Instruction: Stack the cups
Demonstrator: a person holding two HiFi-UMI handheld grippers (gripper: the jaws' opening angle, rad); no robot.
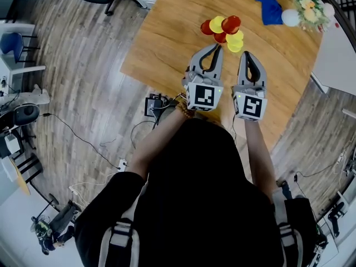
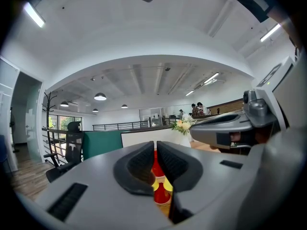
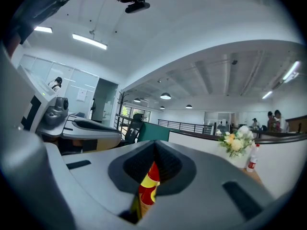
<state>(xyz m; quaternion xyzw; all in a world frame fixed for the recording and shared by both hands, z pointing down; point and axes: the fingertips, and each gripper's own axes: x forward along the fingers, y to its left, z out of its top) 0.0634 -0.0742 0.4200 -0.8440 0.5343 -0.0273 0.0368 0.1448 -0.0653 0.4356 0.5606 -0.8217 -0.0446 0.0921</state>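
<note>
Left gripper (image 2: 156,147): pretty much closed, just a thin slit left between the two dark ribbed pads, and nothing is pinched in there. It points level out over the table.
Right gripper (image 3: 154,146): closed all the way, tips meeting, and nothing is caught between them. It sits right alongside the left one with a small gap between the two bodies.
Cups (image 1: 223,31): a tight little bunch of red and yellow plastic cups on the tabletop, just ahead of both sets of tips. Through the left slit you get a strip of red and yellow. Under the right tips a red bit shows over a yellow bit.
Red cup (image 1: 220,37): the closest one to the left gripper, just off its tips.
Yellow cup (image 1: 235,47): the closest one to the right gripper, slightly ahead and to its left. Can't tell if it's actually touching.
Table (image 1: 167,43): light wood, under both grippers and running on ahead of them.
Blue cloth (image 1: 270,5): crumpled, well ahead of the right gripper, past the cups.
Flowers (image 1: 308,7): a white and yellow bouquet, ahead and off to the right of the right gripper, at the far end of the table.
Bottle (image 3: 253,161): small, white with a red label, standing just beside the flowers.
Marker cubes (image 1: 200,96): one on the back end of each gripper, right in front of the person's forearms.
</note>
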